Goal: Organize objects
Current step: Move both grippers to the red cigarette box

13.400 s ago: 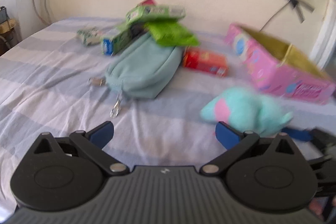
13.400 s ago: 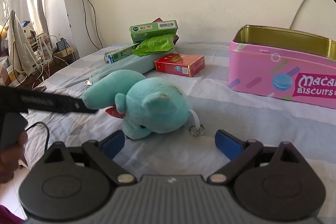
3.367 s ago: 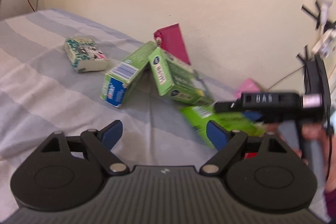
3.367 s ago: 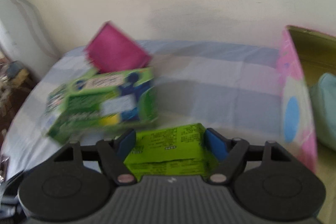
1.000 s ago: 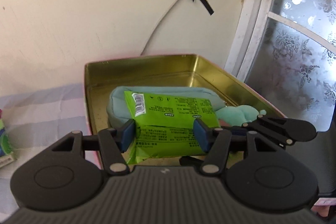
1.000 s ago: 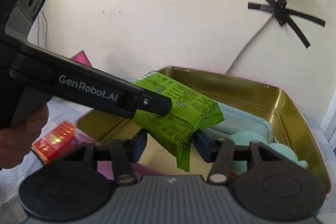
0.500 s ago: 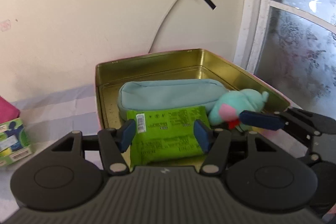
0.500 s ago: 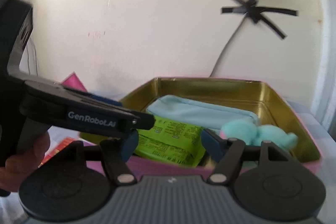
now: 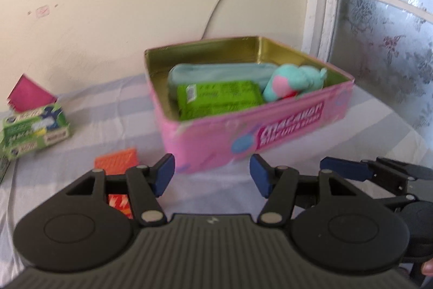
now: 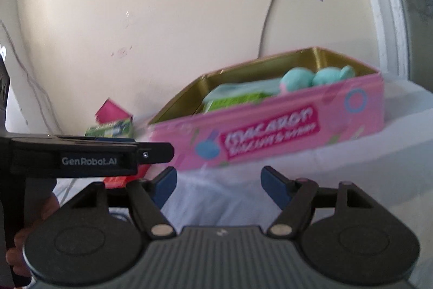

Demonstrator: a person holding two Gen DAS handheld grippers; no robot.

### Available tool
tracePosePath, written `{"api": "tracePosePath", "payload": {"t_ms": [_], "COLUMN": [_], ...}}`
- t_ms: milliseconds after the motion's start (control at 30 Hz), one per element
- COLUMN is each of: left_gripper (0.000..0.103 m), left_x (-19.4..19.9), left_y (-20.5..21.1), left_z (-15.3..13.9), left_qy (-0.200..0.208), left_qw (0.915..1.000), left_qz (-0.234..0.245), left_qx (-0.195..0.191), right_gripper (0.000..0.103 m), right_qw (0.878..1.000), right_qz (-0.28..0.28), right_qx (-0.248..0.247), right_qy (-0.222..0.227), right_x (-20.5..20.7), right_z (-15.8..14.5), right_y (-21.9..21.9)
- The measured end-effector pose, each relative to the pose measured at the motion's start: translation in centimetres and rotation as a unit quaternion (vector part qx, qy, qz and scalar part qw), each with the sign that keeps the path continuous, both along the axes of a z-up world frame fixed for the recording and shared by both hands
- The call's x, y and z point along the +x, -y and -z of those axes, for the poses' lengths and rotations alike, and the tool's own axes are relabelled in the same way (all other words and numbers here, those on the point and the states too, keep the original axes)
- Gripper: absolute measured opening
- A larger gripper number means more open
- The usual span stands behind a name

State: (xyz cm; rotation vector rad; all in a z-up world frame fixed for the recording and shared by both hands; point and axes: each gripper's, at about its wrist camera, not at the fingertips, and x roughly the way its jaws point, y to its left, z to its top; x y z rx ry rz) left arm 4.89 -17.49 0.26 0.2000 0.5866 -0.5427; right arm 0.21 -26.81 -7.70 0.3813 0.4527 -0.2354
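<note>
Tin [image 9: 270, 132] stands on the striped bed [image 9: 113, 110], pink outside with white lettering on its front wall, gold inside, lid off. Three things lie inside it: a pale blue pouch [image 9: 216, 71] along the back wall, a green packet [image 9: 219, 99] flat in front of the pouch, and a teal plush [image 9: 293, 81] at the right end, touching both. From the right wrist view the same tin [image 10: 270, 123] shows only the tops of the packet [image 10: 232, 100] and the plush [image 10: 311, 77] above its rim.

Left gripper [image 9: 212, 176] hovers just in front of the tin, its jaws spread apart and holding nothing. Right gripper [image 10: 217, 186] also faces the tin's front wall, jaws apart and empty; the left gripper's body crosses the left of that view.

Outside the tin, left of it on the bed, lie a red box [image 9: 117, 163] partly behind the left gripper, a green box [image 9: 35, 133] farther left, and a magenta box [image 9: 29, 95] leaning near the wall behind it.
</note>
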Motion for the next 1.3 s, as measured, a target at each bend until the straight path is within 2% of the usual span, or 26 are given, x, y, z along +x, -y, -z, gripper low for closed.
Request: {"api": "tracePosePath", "payload": {"t_ms": [333,433,567,667,767,800,867,900,933,1000,1100,1133,1167,1233,1300], "left_gripper": [0.064,0.064,0.064,0.063,0.063,0.063,0.063,0.063,0.063,0.063,0.063,0.063,0.063,0.063,0.063], "left_x": [0.2,0.7,1.9,2.7,3.3,3.5,3.7,3.7,3.9,3.9,4.4,4.6,4.9,5.2,5.2], "left_y": [-5.4,-8.5,-14.6,-20.3,-25.7,-27.7,-31.6,-33.4,-34.6,-34.9,-31.7,-30.1,-28.7,-26.1,-24.1], "left_z": [1.9,2.3,2.9,3.1,2.6,2.1,0.8,0.0,-0.7,-1.7,-1.6,-1.2,-0.9,-0.2,0.3], "left_qy": [-0.018,-0.024,-0.042,-0.041,-0.024,-0.013,0.013,0.018,0.017,0.017,-0.005,-0.025,-0.041,-0.062,-0.076], "left_qw": [0.9985,0.9962,0.9877,0.9763,0.9614,0.954,0.9326,0.9236,0.9193,0.9241,0.9501,0.96,0.9659,0.9738,0.9782], "left_qz": [-0.053,-0.084,-0.15,-0.212,-0.272,-0.296,-0.355,-0.378,-0.39,-0.381,-0.312,-0.277,-0.251,-0.206,-0.172], "left_qx": [0.002,-0.007,-0.016,-0.005,0.031,0.045,0.064,0.061,0.049,0.025,-0.015,-0.036,-0.051,-0.073,-0.088], "right_gripper": [0.07,0.07,0.07,0.068,0.07,0.071,0.074,0.075,0.078,0.08,0.082,0.08,0.072,0.069,0.068], "right_qw": [0.997,0.994,0.988,0.982,0.977,0.977,0.976,0.976,0.976,0.975,0.975,0.975,0.973,0.969,0.961], "right_qz": [-0.067,-0.092,-0.137,-0.165,-0.175,-0.172,-0.168,-0.166,-0.163,-0.158,-0.153,-0.153,-0.159,-0.18,-0.216], "right_qx": [-0.01,-0.019,-0.041,-0.074,-0.101,-0.11,-0.12,-0.121,-0.123,-0.128,-0.125,-0.125,-0.125,-0.128,-0.14], "right_qy": [-0.042,-0.048,-0.056,-0.061,-0.065,-0.068,-0.07,-0.071,-0.074,-0.085,-0.103,-0.106,-0.108,-0.11,-0.104], "right_x": [2.2,3.4,5.8,7.8,9.6,10.1,10.9,11.2,11.6,13.0,15.2,15.6,15.9,15.8,14.7], "right_z": [1.0,0.6,0.2,0.1,0.1,0.1,0.0,-0.1,0.0,0.2,0.7,0.9,1.0,1.0,0.8], "right_y": [-4.9,-6.4,-9.2,-11.4,-12.6,-12.8,-12.8,-12.7,-12.6,-12.5,-12.3,-12.2,-12.2,-12.2,-12.3]}}
